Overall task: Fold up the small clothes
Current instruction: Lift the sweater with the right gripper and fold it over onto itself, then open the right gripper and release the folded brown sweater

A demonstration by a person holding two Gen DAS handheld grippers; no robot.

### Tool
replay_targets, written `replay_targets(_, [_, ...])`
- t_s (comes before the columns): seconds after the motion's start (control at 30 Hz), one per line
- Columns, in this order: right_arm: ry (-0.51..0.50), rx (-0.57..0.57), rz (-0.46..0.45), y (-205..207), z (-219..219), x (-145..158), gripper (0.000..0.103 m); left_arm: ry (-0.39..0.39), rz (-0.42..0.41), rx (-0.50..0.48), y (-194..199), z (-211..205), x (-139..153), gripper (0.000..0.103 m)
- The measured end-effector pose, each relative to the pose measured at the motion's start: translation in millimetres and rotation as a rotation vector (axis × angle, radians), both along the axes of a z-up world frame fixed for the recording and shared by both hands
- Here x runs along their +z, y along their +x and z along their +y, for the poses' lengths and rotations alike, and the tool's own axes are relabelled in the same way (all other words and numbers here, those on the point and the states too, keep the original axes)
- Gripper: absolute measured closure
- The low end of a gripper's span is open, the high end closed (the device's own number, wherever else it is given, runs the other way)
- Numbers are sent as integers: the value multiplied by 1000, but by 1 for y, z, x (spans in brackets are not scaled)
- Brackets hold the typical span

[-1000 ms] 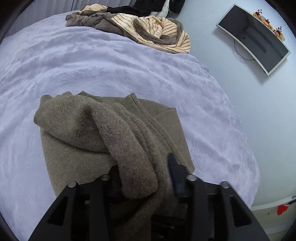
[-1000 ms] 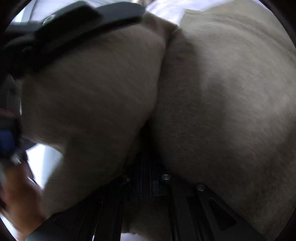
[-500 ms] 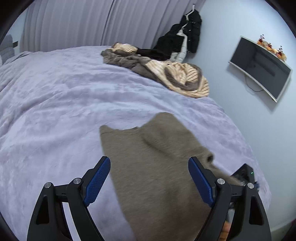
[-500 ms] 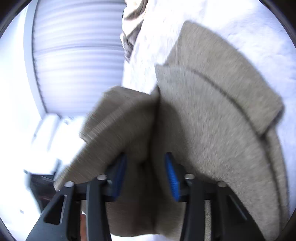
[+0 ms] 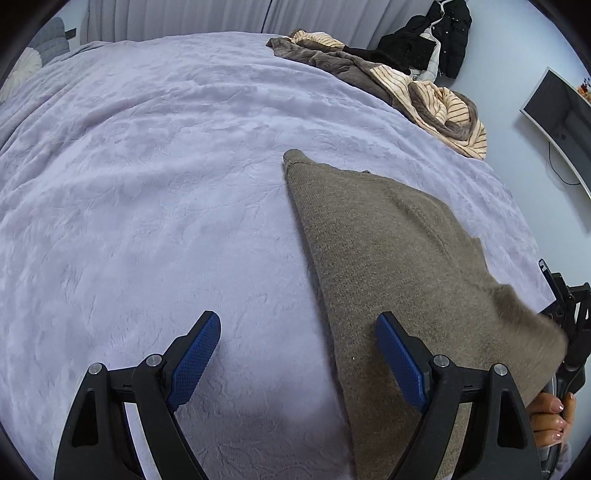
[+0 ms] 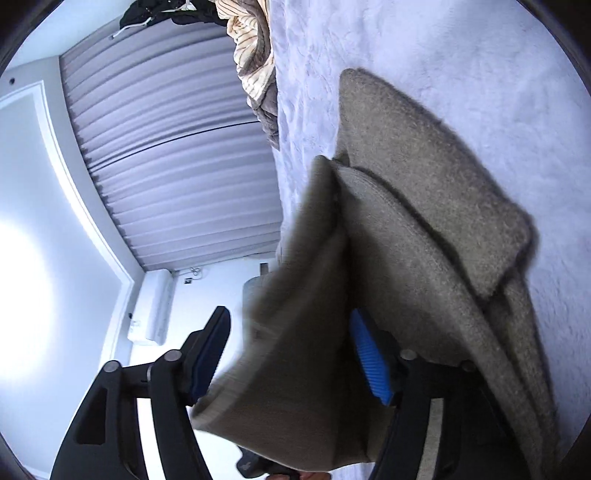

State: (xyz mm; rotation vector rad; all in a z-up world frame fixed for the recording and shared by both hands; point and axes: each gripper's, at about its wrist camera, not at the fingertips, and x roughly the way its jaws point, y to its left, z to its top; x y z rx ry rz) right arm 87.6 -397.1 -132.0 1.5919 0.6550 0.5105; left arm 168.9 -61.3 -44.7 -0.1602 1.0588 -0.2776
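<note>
The brown sweater (image 5: pixel 399 258) lies on the purple bed (image 5: pixel 147 184), near its right edge. To fold it well, grab one edge and lay it flat over the rest. The left gripper (image 5: pixel 299 354) hovers low, jaws wide apart and holding nothing. The right gripper (image 6: pixel 291 354) is tipped sideways, jaws apart with loose cloth hanging between them.

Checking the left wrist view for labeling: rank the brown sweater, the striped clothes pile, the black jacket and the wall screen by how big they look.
1. brown sweater
2. striped clothes pile
3. black jacket and wall screen: look alike; the screen is cut off, so unranked.
</note>
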Motion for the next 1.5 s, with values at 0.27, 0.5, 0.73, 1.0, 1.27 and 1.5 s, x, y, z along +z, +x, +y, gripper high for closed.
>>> replay_targets(0.27, [-383, 252, 74, 67, 23, 36, 26, 10, -9, 1, -2, 3, 1, 16])
replay_targets(0.5, [-588, 420, 97, 120, 38, 50, 89, 32, 14, 27, 8, 9, -2, 16])
replay_targets(0.73, [-722, 254, -183, 84, 23, 107, 89, 46, -48, -88, 9, -32, 9, 16])
replay_targets(1.0, [-725, 200, 123, 47, -40, 36, 78, 33, 11, -123, 4, -56, -10, 16])
replay_targets(1.27, [-863, 115, 41, 1, -39, 90, 69, 83, -41, -99, -5, -38, 16, 16])
replay_targets(1.5, [-1108, 207, -97, -31, 23, 130, 79, 92, 19, -163, -38, -66, -11, 16])
